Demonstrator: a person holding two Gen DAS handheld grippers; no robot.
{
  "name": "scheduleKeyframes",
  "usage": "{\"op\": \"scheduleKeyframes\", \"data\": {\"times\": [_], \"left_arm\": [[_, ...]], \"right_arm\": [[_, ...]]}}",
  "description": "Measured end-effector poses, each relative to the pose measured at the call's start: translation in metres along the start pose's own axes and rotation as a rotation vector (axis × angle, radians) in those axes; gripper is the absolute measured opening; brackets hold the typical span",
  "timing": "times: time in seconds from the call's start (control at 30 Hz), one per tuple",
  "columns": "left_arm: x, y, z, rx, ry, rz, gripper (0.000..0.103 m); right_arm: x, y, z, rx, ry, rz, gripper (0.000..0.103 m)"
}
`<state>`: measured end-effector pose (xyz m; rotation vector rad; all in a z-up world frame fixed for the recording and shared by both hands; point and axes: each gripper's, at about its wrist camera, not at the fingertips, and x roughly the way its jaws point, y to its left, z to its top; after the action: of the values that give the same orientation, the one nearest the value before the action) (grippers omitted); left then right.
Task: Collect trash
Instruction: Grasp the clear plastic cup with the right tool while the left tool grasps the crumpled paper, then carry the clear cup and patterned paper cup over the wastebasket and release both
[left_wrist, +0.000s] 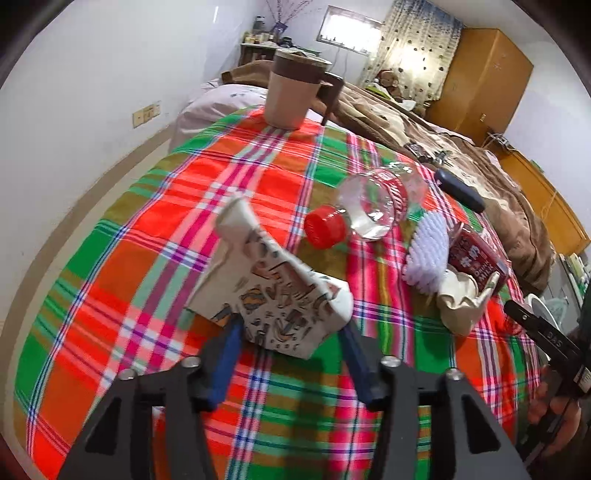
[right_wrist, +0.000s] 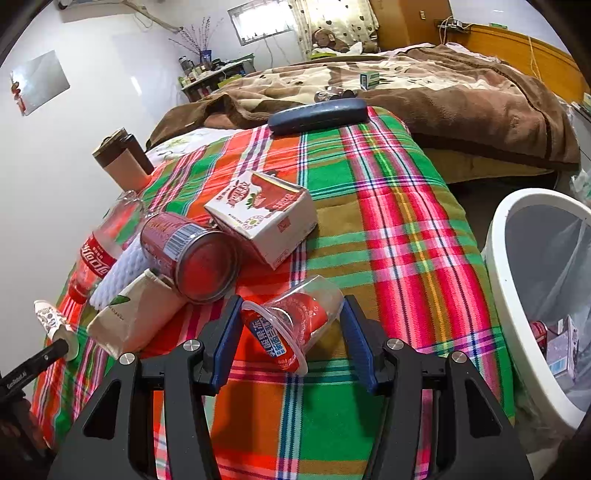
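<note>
My left gripper is shut on a crumpled patterned paper cup, which tilts up off the plaid cloth; the same cup shows at the far left of the right wrist view. My right gripper is shut on a clear plastic cup with a red label, its blue pads against both sides. Loose trash lies between them: a cola bottle with a red cap, a red can, a strawberry milk carton, a squashed beige carton and a white foam net.
A white bin with a clear liner and some trash in it stands off the table's right edge. A lidded beige mug and a dark case sit at the far side. Beyond is a bed with a brown blanket.
</note>
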<state>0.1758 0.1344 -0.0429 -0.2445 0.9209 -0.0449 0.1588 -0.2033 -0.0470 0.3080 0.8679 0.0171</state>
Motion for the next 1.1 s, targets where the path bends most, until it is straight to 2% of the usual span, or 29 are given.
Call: {"op": "scheduleKeyframes", "data": {"times": [0.07, 0.13, 0.23, 0.37, 0.47, 0.53, 0.8, 0.83, 0.9, 0.93, 1.1], "left_arm": [[-0.002, 0.005, 0.000, -0.037, -0.006, -0.001, 0.070], [-0.004, 0.015, 0.001, -0.118, -0.012, -0.022, 0.072], [-0.006, 0.026, 0.005, -0.207, -0.029, -0.082, 0.082], [0.004, 0.028, 0.018, -0.279, -0.024, -0.097, 0.082], [0.015, 0.032, 0.023, -0.336, -0.001, -0.071, 0.082], [0.019, 0.029, 0.025, -0.332, -0.015, -0.071, 0.082], [0.037, 0.007, 0.037, -0.248, 0.004, 0.044, 0.082], [0.036, 0.005, 0.036, -0.241, 0.003, 0.047, 0.081], [0.037, 0.002, 0.034, -0.210, -0.004, 0.086, 0.069], [0.036, 0.001, 0.033, -0.197, -0.005, 0.095, 0.058], [0.031, 0.001, 0.030, -0.176, -0.003, 0.055, 0.055]], "right_arm": [[0.000, 0.001, 0.000, -0.007, 0.000, 0.005, 0.055], [0.000, 0.001, 0.000, -0.011, 0.001, 0.008, 0.055], [0.000, -0.001, 0.000, -0.007, 0.004, 0.009, 0.055], [0.000, -0.003, -0.001, -0.002, 0.002, 0.018, 0.055], [0.000, -0.003, 0.000, -0.004, 0.004, 0.024, 0.055], [0.000, -0.004, 0.001, -0.005, 0.003, 0.027, 0.055], [0.003, -0.004, 0.001, -0.012, 0.006, 0.042, 0.055], [0.003, -0.004, 0.001, -0.011, 0.005, 0.044, 0.055], [0.003, -0.005, 0.001, -0.011, 0.006, 0.044, 0.055], [0.002, -0.005, 0.001, -0.012, 0.006, 0.045, 0.055], [0.000, -0.003, 0.000, -0.024, 0.000, 0.050, 0.055]]}}
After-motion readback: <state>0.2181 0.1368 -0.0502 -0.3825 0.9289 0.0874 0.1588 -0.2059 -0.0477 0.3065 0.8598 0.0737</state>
